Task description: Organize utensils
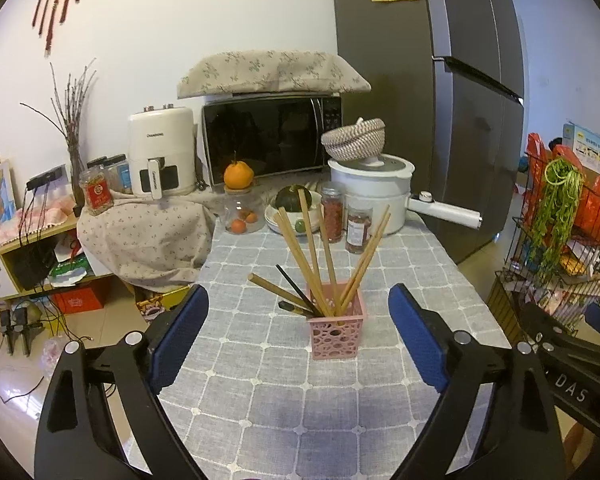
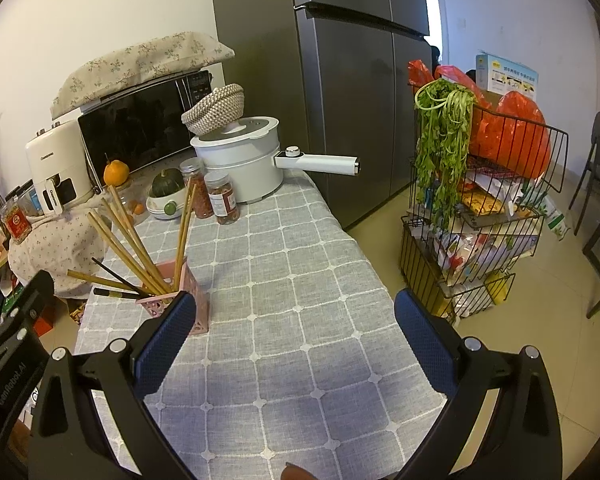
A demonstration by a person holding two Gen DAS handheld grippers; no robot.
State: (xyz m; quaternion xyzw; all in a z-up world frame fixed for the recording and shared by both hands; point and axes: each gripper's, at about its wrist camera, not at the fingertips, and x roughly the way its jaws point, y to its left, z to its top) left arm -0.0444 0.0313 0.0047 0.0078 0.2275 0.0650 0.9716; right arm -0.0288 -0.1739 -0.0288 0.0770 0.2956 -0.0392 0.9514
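A pink perforated holder [image 1: 335,332] stands upright on the grey checked tablecloth [image 1: 260,392]. Several wooden chopsticks [image 1: 300,248] fan out of it, with thin black sticks [image 1: 296,286] leaning to the left. My left gripper [image 1: 298,320] is open, its blue pads either side of the holder and just short of it, nothing between them. In the right wrist view the same holder [image 2: 198,292] sits at the left, partly behind my right gripper's left finger. My right gripper [image 2: 296,326] is open over bare cloth to the right of the holder.
At the table's far end stand a white electric pot [image 1: 372,188] with a long handle, two spice jars [image 1: 358,230], a plate with a green squash [image 1: 294,200] and a glass jar. A microwave [image 1: 272,136] and fridge [image 1: 440,100] lie behind. A wire rack [image 2: 480,220] stands right of the table.
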